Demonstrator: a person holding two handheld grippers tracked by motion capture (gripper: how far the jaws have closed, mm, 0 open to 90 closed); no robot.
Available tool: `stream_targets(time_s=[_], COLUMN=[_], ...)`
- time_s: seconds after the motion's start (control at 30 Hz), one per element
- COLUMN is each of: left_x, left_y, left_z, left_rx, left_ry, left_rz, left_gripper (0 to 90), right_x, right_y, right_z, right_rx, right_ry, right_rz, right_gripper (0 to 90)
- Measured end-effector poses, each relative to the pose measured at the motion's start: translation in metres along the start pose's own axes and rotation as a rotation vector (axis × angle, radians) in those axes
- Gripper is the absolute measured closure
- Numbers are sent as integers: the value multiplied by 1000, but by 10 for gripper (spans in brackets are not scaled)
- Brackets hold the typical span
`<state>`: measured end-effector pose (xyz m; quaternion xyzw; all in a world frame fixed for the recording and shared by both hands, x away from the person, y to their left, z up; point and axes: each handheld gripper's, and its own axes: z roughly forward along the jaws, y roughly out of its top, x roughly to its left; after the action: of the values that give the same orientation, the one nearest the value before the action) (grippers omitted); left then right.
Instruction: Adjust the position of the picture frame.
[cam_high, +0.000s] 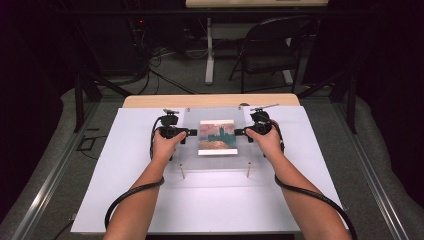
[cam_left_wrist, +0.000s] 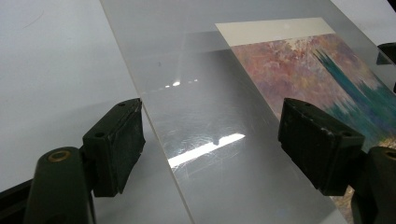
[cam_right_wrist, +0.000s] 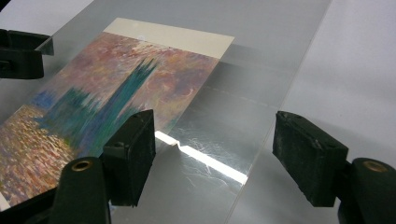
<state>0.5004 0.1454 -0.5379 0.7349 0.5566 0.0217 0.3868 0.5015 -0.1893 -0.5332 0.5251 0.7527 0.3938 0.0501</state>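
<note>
a lab or recording studio is suggested. a white work board is laid on a wooden table that is ringed by black curtains and aluminium rails. cables are strewn on the grey carpet behind, beside a folding chair and a desk leg.

Both forearms reach forward from the near edge, roughly parallel. The left claw points inward toward the right one, its jaws standing wide apart. The right claw mirrors it, facing left with jaws equally spread, pressing on nothing.
</note>
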Motion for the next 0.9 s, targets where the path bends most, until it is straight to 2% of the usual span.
stream_targets(time_s=[0.17,0.23,0.3,0.43,0.67,0.9], left_x=[0,2,3,3,3,4], left_y=[-1,-1,-2,-3,-3,-2], left_z=[0,0,0,1,1,-1], left_rx=[-2,7,9,5,8,11], left_ry=[-3,-17,-43,-47,-46,-48], left_rz=[-4,-11,-26,-30,-33,-36], left_gripper=[225,223,224,223,225,246], right_x=[-3,-5,-6,-7,-8,-8], right_y=[-3,-4,-3,-4,-5,-4], right_z=[1,2,2,3,4,4], right_rx=[-11,-11,-6,-1,10,7], right_ry=[23,37,42,68,85,88], right_rz=[35,59,62,90,110,106], right_gripper=[287,283,282,282,282,283])
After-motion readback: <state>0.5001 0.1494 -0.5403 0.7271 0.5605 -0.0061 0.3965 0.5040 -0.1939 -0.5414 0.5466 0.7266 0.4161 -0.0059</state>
